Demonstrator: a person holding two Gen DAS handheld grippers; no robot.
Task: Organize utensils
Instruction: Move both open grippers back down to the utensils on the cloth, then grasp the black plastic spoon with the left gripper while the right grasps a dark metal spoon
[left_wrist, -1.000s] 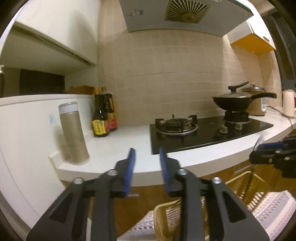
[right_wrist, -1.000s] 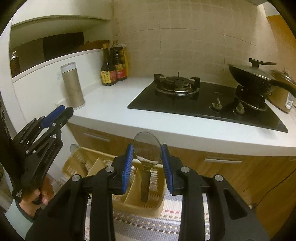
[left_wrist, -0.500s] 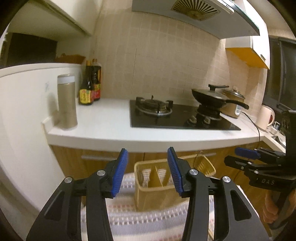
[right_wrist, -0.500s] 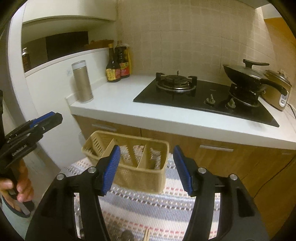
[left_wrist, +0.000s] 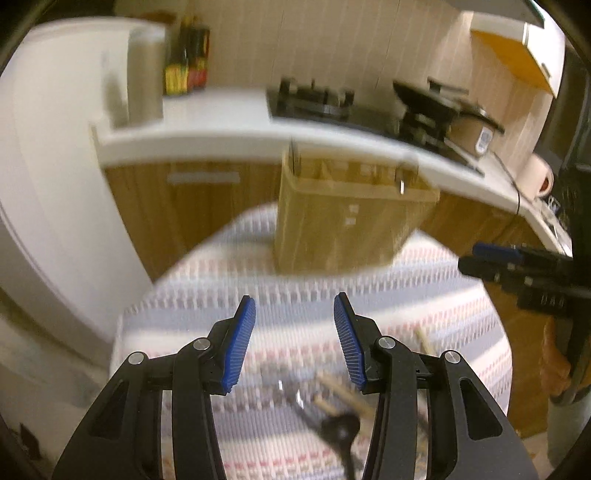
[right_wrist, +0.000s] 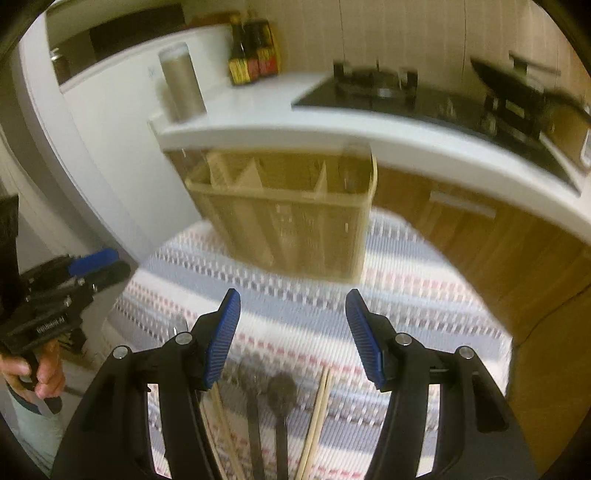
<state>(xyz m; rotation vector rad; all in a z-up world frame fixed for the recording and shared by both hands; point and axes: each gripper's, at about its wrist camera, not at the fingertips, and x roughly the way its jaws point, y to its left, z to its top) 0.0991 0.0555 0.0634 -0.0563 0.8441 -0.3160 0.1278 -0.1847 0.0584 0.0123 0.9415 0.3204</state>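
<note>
A tan slotted utensil basket (right_wrist: 288, 221) with dividers stands at the far side of a striped cloth (right_wrist: 303, 310); in the left wrist view the basket (left_wrist: 351, 218) is blurred. Near the cloth's front edge lie dark-handled spoons (right_wrist: 282, 391) and wooden chopsticks (right_wrist: 317, 413). My right gripper (right_wrist: 293, 332) hangs open above them, nothing between its blue pads. My left gripper (left_wrist: 294, 332) is open too, over a dark spoon (left_wrist: 340, 428) and chopsticks (left_wrist: 347, 391). Each gripper shows in the other's view: the left gripper (right_wrist: 66, 288) and the right gripper (left_wrist: 517, 266).
Behind the basket run a white counter (right_wrist: 332, 133) and wooden cabinet fronts (right_wrist: 498, 236). On the counter are a steel flask (right_wrist: 181, 81), sauce bottles (right_wrist: 251, 55), a gas hob (right_wrist: 376, 88) and a black pan (left_wrist: 432, 99). A white wall (left_wrist: 44, 184) stands to the left.
Both grippers tipped downward and sank toward the cloth. The right jaws widened and the spoon that stood between them is gone from them. The left jaws widened a little.
</note>
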